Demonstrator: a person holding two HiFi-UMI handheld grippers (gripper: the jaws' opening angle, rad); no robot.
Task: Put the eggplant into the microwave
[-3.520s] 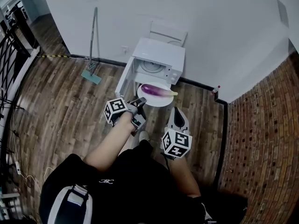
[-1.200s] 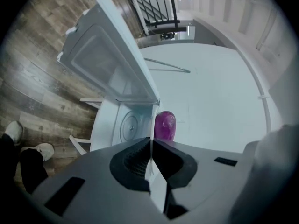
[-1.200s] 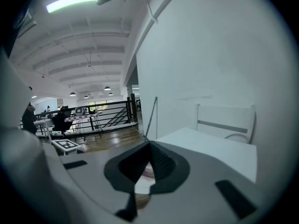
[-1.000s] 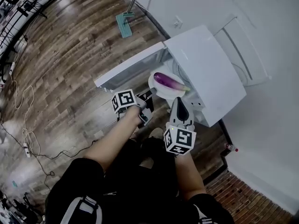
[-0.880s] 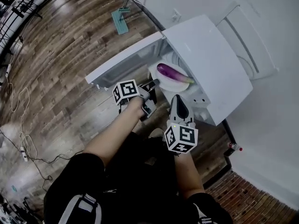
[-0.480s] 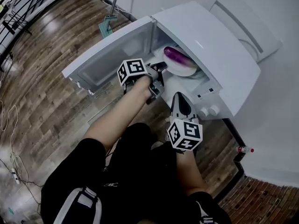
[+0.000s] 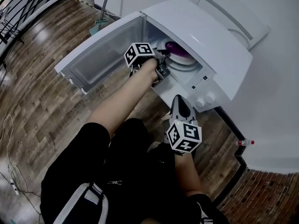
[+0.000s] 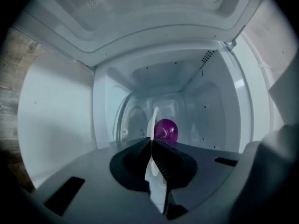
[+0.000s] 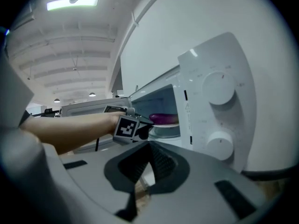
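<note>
The purple eggplant (image 7: 174, 45) lies on a white plate (image 7: 183, 60) that is now inside the open white microwave (image 7: 205, 31) on the floor. My left gripper (image 7: 161, 63) reaches through the doorway and is shut on the plate's near rim. In the left gripper view the plate (image 8: 152, 139) shows edge-on between the jaws, with the eggplant (image 8: 166, 129) behind it in the cavity. My right gripper (image 7: 180, 101) hangs shut and empty in front of the control panel (image 9: 216, 111). From there it sees the eggplant (image 9: 163, 118) through the doorway.
The microwave door (image 7: 100, 50) swings out to the left over the wooden floor. A mop (image 7: 100, 18) leans on the wall at the back. A small bottle (image 7: 245, 143) stands by the skirting at the right. White furniture (image 7: 236, 13) stands behind the microwave.
My left gripper has carried the plate with the eggplant forward from the doorway into the microwave cavity. The right gripper has sunk lower in front of the panel.
</note>
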